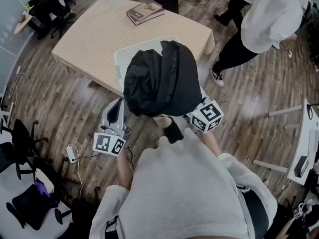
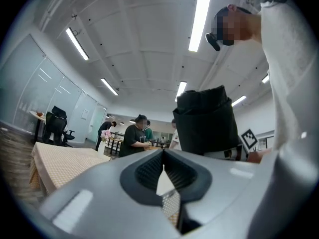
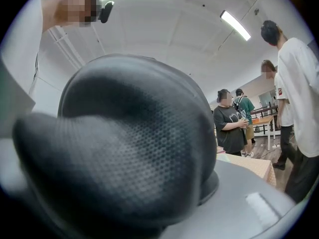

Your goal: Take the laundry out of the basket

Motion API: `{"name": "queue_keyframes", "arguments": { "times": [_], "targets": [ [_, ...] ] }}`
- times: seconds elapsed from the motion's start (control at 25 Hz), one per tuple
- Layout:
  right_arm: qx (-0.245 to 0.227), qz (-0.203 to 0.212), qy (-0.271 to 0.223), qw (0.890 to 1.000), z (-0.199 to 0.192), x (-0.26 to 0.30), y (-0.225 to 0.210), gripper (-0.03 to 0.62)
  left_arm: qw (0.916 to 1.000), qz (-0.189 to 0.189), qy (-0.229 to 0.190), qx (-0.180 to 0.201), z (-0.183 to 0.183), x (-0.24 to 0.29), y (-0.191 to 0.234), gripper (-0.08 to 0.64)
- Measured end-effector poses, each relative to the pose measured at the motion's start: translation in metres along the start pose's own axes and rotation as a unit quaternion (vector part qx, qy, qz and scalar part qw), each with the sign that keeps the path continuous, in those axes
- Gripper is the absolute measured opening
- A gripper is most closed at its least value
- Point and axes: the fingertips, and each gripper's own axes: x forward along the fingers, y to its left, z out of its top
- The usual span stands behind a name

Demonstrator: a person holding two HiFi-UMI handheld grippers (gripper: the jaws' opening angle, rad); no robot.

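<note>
In front of the far table (image 1: pixel 94 34), the right gripper (image 1: pixel 199 114) pinches the black laundry (image 1: pixel 159 78) over the white basket (image 1: pixel 124 56). The left gripper (image 1: pixel 118 111) has its jaws pressed together, empty. The lift-out looks under way; next it needs carrying clear and setting down.

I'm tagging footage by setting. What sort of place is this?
Probably an open-plan office or lab: office chairs, strip lights overhead and glass partitions.

The person wore a pale grey long-sleeved top (image 1: pixel 184 188) with a dark cuff (image 1: pixel 174 132) at its twelve o'clock. The left cube (image 1: pixel 109 144) and right cube (image 1: pixel 207 116) were white with black square markers.
</note>
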Motion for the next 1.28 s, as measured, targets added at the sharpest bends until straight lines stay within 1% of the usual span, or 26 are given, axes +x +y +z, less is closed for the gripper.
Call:
{"name": "queue_keyframes", "arguments": {
  "times": [0.2, 0.4, 0.52, 0.68, 0.96, 1.12, 1.28],
  "targets": [
    [-0.003, -0.002, 0.005, 1.000, -0.007, -0.039, 0.025, 0.183, 0.9999, -0.007, -0.004, -0.011, -0.003, -0.030, -0.035, 0.009],
    [0.003, 0.003, 0.007, 1.000, -0.013, -0.074, 0.036, 0.183, 0.9999, 0.000, -0.001, -0.014, -0.007, -0.051, -0.067, 0.009],
    [0.002, 0.009, 0.006, 1.000, -0.014, -0.094, 0.038, 0.183, 0.9999, 0.004, -0.004, -0.011, -0.004, -0.055, -0.087, 0.009],
    [0.001, 0.022, 0.005, 1.000, -0.016, -0.123, 0.034, 0.183, 1.0000, 0.003, -0.005, -0.002, -0.004, -0.053, -0.124, 0.009],
    [0.004, 0.039, 0.009, 0.999, -0.032, -0.172, 0.037, 0.183, 1.0000, 0.005, 0.004, -0.004, -0.022, -0.068, -0.186, 0.009],
    [0.005, 0.043, 0.006, 0.999, -0.036, -0.191, 0.037, 0.183, 1.0000, 0.009, 0.004, -0.002, -0.027, -0.076, -0.209, 0.009],
    [0.001, 0.048, -0.001, 0.999, -0.034, -0.206, 0.039, 0.183, 0.9999, 0.012, -0.006, 0.005, -0.022, -0.081, -0.225, 0.009]
  ]
}}
